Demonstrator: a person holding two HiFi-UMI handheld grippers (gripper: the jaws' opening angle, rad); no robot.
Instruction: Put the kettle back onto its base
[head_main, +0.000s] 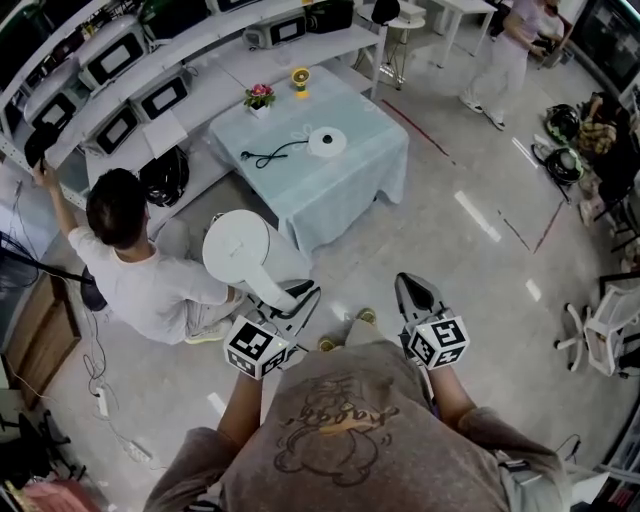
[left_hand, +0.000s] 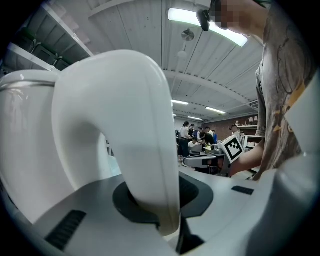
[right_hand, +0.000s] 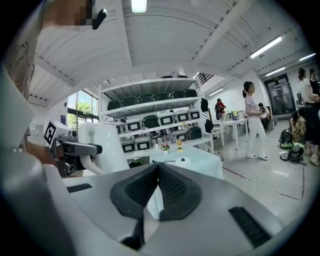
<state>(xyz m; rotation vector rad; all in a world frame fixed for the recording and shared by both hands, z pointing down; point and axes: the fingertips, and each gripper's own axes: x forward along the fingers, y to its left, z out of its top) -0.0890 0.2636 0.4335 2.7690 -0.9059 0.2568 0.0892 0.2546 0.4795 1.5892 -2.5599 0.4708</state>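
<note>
— Start closest in. What are the hands doing?

— The left gripper has its jaws closed on the handle of the white kettle. In the left gripper view the handle arches up from between the two pads and fills the middle of the picture, with the kettle's body to the left of it. The jaws stand narrow, pressed on the handle.

— And the other one?

— The right gripper carries nothing. Its dark pads meet at the tips with only a thin gap lower down. It is level with the left one, just to its right, in front of the person's chest.

— So where is the kettle?

— In the air over the floor, upright, short of the tabletop and not touching it. Just left of it a person in a white top crouches on the floor, one arm up at the shelves.

— And the base?

— The base is a white round disc lying on the pale blue cloth of the tabletop, well apart from the kettle. Its black cord trails off to the left across the cloth.

— Anything further back?

— At the far edge of the tabletop are a small pot of pink flowers and, beside it, a small yellow object. Beyond that, the shelves hold a row of boxy appliances, and a standing person in light clothes is at the far right.
</note>
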